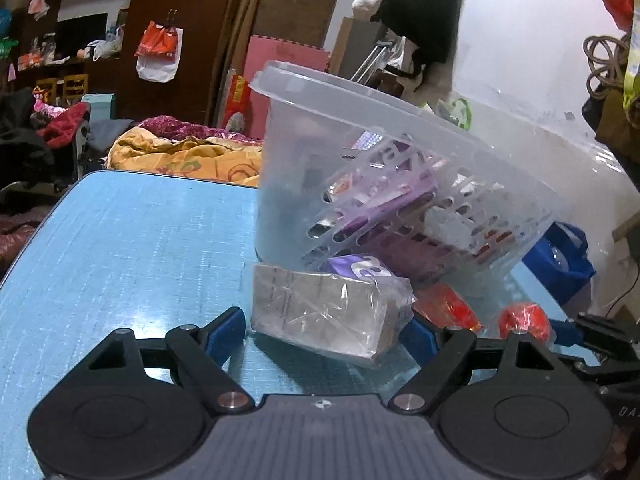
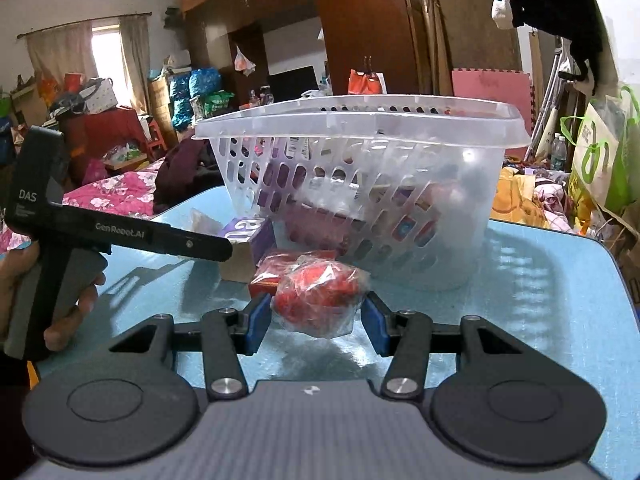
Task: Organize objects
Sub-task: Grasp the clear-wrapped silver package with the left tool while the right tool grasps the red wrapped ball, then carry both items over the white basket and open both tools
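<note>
A clear plastic basket [image 1: 400, 168] holding several packets stands on the blue table [image 1: 120, 248]; it also shows in the right wrist view [image 2: 360, 128]. My left gripper [image 1: 324, 328] is open around a box wrapped in clear plastic [image 1: 320, 312] that lies on the table; its blue fingers [image 1: 226, 332] stand a little apart from the box. My right gripper [image 2: 318, 320] is closed on a red item in clear wrap [image 2: 320, 296], with both blue pads against the wrap. A purple packet [image 1: 360, 266] and a red packet [image 1: 444, 304] lie in front of the basket.
The left gripper's body and the hand holding it [image 2: 48, 220] are at the left of the right wrist view. Bedding and clothes [image 1: 180, 152] lie beyond the table's far edge. A green and white bag [image 2: 600, 152] hangs at the right.
</note>
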`<state>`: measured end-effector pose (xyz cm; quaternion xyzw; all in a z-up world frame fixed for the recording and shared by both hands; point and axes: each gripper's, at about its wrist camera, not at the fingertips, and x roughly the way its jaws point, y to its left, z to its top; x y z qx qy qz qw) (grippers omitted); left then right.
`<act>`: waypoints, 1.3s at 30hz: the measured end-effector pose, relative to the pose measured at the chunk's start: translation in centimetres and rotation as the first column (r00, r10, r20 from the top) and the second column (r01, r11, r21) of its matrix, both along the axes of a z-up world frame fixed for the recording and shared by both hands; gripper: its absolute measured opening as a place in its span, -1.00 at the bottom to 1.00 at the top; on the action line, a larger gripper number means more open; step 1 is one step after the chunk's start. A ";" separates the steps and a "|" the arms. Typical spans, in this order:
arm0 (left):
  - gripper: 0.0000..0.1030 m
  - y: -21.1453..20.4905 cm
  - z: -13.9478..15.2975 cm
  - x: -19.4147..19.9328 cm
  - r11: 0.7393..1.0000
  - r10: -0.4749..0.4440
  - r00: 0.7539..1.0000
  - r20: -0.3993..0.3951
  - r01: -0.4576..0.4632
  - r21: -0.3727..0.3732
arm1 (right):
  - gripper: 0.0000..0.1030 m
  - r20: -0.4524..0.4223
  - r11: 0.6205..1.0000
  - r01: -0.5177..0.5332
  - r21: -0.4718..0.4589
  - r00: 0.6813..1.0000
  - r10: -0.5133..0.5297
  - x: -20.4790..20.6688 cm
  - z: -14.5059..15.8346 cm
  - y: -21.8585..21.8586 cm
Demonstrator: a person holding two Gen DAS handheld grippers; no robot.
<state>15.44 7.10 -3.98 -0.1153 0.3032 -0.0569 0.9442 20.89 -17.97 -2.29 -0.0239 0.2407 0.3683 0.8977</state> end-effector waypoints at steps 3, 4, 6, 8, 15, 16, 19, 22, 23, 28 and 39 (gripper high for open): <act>0.50 -0.3 0.3 -0.6 1.000 -0.009 0.999 0.033 0.008 0.018 | 0.04 -0.004 1.000 -0.002 0.006 1.000 0.002 0.0 -0.1 0.0; 0.50 -0.4 0.3 -1.0 0.999 -0.019 0.999 0.051 0.018 0.030 | 0.04 -0.004 1.000 -0.002 0.006 1.000 0.002 0.0 -0.1 0.0; 0.48 -1.0 0.5 -1.8 0.997 -0.030 0.996 0.085 0.024 0.072 | 0.04 -0.005 1.000 -0.003 0.006 1.000 0.003 0.0 -0.1 -0.1; 0.47 -1.6 0.9 -2.5 0.993 -0.036 0.992 0.121 0.023 0.112 | 0.04 -0.004 1.000 -0.004 0.005 1.000 0.004 0.0 -0.1 -0.1; 0.47 -2.1 2.0 -5.9 0.994 -0.065 0.966 0.249 0.040 0.106 | 0.04 0.052 1.000 0.005 0.027 0.999 -0.006 -0.8 0.4 -0.7; 0.47 -2.2 2.2 -6.5 0.994 -0.064 0.961 0.270 0.038 0.102 | 0.04 0.069 1.000 0.007 0.025 0.998 -0.008 -1.2 0.5 -0.7; 0.47 -2.6 3.0 -7.9 0.994 -0.077 0.941 0.330 0.044 0.105 | 0.04 0.106 0.999 0.000 0.034 0.994 -0.003 -2.2 0.7 -0.7; 0.47 -3.0 4.4 -8.7 0.993 -0.096 0.924 0.371 0.064 0.099 | 0.04 0.152 0.999 0.004 0.047 0.988 -0.012 -3.4 1.4 -0.7; 0.47 -3.1 5.2 -9.0 0.993 -0.103 0.917 0.386 0.075 0.088 | 0.04 0.164 0.998 0.001 0.062 0.986 -0.011 -3.6 1.9 -0.8; 0.47 -4.0 9.8 -6.7 0.992 -0.121 0.900 0.419 0.096 0.079 | 0.04 0.255 0.995 0.010 0.099 0.966 -0.036 -3.4 7.2 -0.7; 0.47 -6.0 13.7 6.0 0.997 -0.070 0.963 0.259 0.058 0.053 | 0.04 0.278 0.993 0.113 -0.020 0.955 -0.103 6.0 12.2 3.4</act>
